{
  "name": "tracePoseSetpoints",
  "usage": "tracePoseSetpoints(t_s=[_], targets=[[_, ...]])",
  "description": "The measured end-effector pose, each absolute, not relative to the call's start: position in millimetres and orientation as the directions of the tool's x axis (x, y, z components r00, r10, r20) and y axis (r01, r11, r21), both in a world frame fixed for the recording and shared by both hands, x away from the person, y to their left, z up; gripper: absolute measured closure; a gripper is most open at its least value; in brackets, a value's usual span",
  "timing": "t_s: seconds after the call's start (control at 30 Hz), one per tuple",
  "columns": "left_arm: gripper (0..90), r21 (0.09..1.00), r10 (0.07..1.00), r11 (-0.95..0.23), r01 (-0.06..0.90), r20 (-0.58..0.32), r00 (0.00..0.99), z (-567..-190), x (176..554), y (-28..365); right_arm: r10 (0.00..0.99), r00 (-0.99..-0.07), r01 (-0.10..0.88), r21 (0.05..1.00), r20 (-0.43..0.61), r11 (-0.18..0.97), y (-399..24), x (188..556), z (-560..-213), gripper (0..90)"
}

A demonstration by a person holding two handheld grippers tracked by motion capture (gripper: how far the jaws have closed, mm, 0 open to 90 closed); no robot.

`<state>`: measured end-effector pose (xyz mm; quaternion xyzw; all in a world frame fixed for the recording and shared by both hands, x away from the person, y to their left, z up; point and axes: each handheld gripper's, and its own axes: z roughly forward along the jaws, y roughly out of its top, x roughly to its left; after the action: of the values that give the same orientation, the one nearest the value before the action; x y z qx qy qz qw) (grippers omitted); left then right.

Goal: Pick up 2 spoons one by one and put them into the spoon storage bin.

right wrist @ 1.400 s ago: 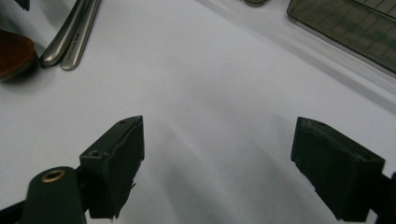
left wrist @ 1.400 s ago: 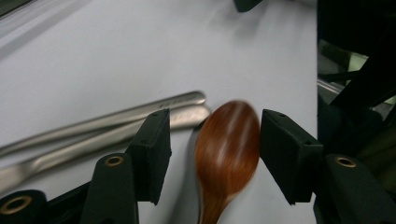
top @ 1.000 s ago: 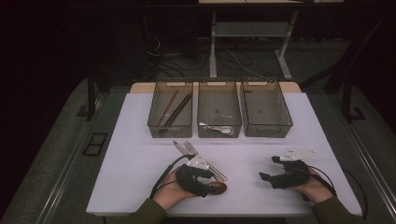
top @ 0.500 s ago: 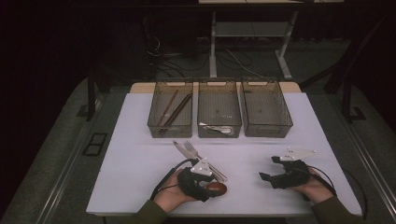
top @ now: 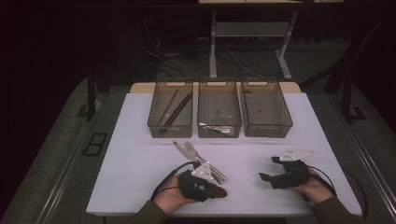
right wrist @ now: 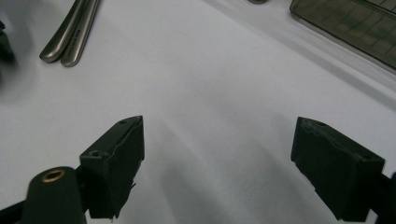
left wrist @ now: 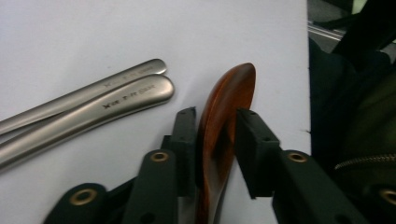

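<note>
**Wooden spoon taken at the bowl end**

The wooden spoon lay on the white table near its front edge, at about 4 o'clock from the two steel handles beside it. The jaws of the left gripper had just been closing, with the spoon's glossy brown bowl between them; the left pad was seen against the wood, while contact on the right could not be confirmed. The right gripper was held wide open over bare table, holding nothing.

The spoon was judged light and stiff, but its lacquered, curved surface looked slippery; a hold farther along the narrower handle was judged steadier. Three grey bins stood at 12 o'clock.
</note>
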<state>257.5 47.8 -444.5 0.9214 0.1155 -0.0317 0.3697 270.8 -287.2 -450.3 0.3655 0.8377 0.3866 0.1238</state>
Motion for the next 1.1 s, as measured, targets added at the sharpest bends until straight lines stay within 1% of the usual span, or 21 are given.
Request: tracePoseSetpoints(t_s=[0.1, 0.2, 0.67, 1.0, 1.1], targets=[[77.6, 0.672, 0.191, -0.702, 0.234, -0.14, 0.972, -444, 258, 48, 0.706, -0.704, 0.517, 0.736, 0.075, 0.438, -287, 271, -450, 17.1], [79.4, 0.67, 0.185, -0.706, 0.23, -0.14, 0.973, -444, 258, 49, 0.705, -0.705, 0.517, 0.734, 0.074, 0.44, -287, 271, -451, 17.1], [80.1, 0.661, 0.194, -0.712, 0.237, -0.14, 0.971, -443, 260, 53, 0.703, -0.708, 0.515, 0.733, 0.07, 0.445, -286, 270, -451, 17.1], [80.1, 0.675, 0.243, -0.68, 0.287, -0.163, 0.956, -437, 264, 63, 0.7, -0.711, 0.509, 0.738, 0.07, 0.444, -286, 270, -450, 17.0], [80.1, 0.677, 0.248, -0.675, 0.291, -0.163, 0.955, -436, 266, 66, 0.696, -0.714, 0.503, 0.747, 0.077, 0.434, -285, 270, -449, 13.9]])
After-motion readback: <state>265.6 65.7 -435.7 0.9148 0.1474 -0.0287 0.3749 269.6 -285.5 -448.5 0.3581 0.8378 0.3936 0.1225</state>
